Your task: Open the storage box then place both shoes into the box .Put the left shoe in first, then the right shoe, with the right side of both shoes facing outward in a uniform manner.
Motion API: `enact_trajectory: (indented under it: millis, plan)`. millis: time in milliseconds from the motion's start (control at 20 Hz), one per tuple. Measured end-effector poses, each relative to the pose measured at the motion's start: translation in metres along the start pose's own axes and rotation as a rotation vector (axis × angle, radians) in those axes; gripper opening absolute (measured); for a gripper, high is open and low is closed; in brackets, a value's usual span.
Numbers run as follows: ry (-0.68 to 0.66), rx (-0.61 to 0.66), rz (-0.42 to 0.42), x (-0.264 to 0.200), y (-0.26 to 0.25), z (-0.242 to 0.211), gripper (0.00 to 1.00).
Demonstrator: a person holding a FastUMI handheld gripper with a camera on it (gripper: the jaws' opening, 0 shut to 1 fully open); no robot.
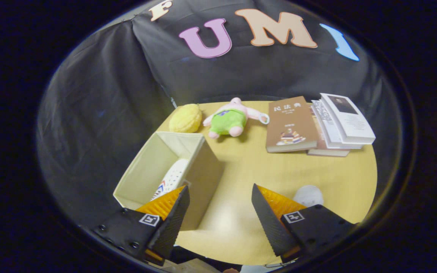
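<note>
1. While its fingers stand spread wide and grasp nothing, the gripper hangs over the wooden table.
2. Left, the open storage box holds one white shoe, long axis running near-to-far.
3. Another white shoe peeks just beyond the right finger.

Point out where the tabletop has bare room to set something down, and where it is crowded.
Bare: the table between the storage box and the books, running to the open gripper, fingers empty. Crowded: the far edge, with yellow toy, plush toy and books. A shoe lies in the box; a white object sits beside one finger.
</note>
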State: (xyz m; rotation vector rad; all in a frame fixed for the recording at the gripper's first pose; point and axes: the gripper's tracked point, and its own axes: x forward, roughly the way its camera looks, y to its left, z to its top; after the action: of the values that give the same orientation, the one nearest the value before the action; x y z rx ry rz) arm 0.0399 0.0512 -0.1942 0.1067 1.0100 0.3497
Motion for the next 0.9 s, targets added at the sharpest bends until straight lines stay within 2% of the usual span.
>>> enact_trajectory:
  millis: [500, 900]
  plan:
    - [0.035, 0.015, -0.156, -0.023, -0.12, -0.033, 1.0]
    - [0.185, -0.044, -0.257, -0.024, -0.196, -0.099, 1.0]
